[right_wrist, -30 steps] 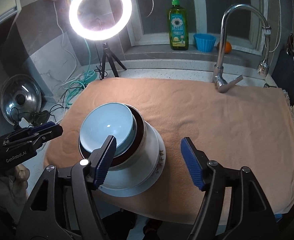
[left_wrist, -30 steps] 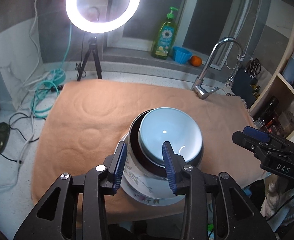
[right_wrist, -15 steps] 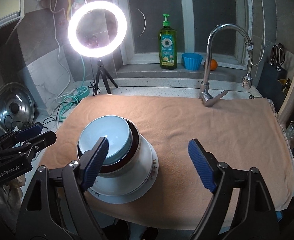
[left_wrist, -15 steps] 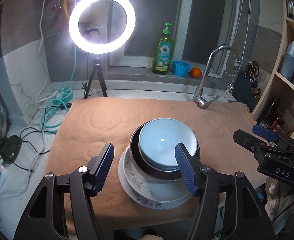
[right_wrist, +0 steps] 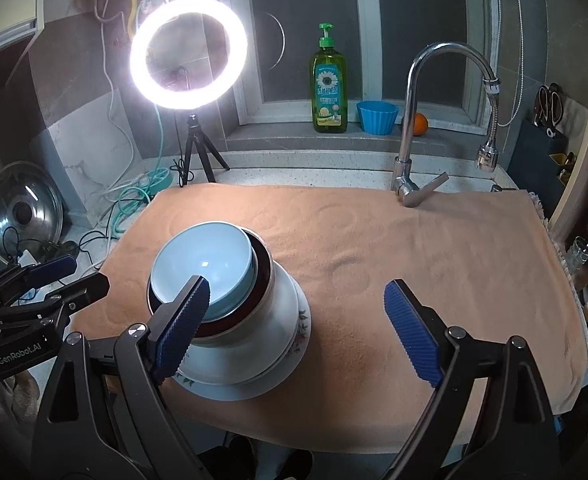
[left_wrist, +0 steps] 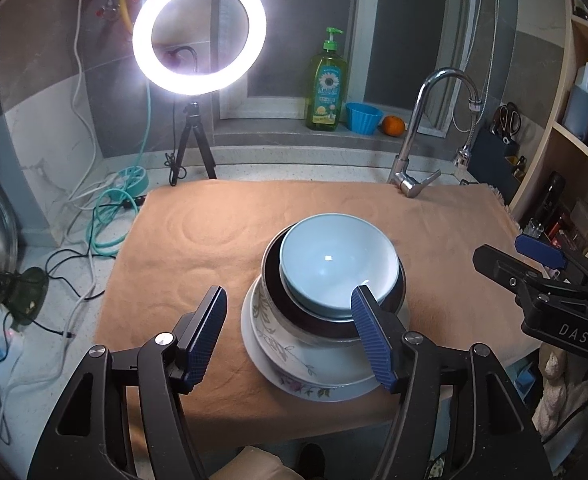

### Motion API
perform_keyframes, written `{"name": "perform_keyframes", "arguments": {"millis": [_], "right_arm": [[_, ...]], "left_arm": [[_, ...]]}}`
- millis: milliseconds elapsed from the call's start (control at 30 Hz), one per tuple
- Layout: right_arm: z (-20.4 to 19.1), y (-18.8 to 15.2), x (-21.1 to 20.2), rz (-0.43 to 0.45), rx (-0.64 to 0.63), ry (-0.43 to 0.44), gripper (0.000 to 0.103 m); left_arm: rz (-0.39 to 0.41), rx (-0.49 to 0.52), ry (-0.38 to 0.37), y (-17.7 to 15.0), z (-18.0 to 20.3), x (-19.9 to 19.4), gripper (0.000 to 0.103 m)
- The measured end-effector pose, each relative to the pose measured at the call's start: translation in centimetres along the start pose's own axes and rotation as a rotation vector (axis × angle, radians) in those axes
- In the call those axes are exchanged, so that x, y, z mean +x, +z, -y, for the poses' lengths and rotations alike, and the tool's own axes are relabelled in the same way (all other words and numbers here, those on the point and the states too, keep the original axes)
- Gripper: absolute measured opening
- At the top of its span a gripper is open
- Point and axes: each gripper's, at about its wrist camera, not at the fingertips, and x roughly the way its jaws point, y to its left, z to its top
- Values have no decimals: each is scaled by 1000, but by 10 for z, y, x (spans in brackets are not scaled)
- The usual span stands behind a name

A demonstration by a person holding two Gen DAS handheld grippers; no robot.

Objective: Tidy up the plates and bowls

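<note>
A light blue bowl [left_wrist: 333, 260] [right_wrist: 202, 264] tops a stack on the orange towel [left_wrist: 214, 240]. Under it sit a dark bowl [left_wrist: 270, 272] [right_wrist: 265, 280], a white floral bowl [left_wrist: 268, 320] [right_wrist: 254, 340] and a floral plate [left_wrist: 294, 388] [right_wrist: 303, 330]. My left gripper [left_wrist: 288, 300] hangs open just short of the stack, its right pad in front of the blue bowl's near rim and nothing pressed between the pads. My right gripper [right_wrist: 295, 284] is open wide to the right of the stack, with its left pad overlapping the blue bowl's rim in view. Each gripper also shows in the other's view, the right gripper [left_wrist: 533, 264] and the left gripper [right_wrist: 46, 276].
A faucet [left_wrist: 413, 140] stands at the towel's far right edge. A ring light on a tripod [left_wrist: 198, 32] and tangled cables [left_wrist: 110, 216] are at the back left. Dish soap [left_wrist: 327, 84], a blue cup [left_wrist: 363, 118] and an orange [left_wrist: 393, 125] line the sill. Shelves [left_wrist: 573, 160] rise on the right, a pot lid [right_wrist: 22, 216] on the left.
Both grippers' jaws have spread wider and both have drawn back and up from the stack. The stack has not moved.
</note>
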Motion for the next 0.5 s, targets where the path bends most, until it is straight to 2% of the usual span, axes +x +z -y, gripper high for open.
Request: {"name": "perform_keyframes", "arguments": {"millis": [500], "right_arm": [[1,-4,-3,0,14,0,91]], "left_arm": [[-14,6,-13,-1,1,0,64]]}}
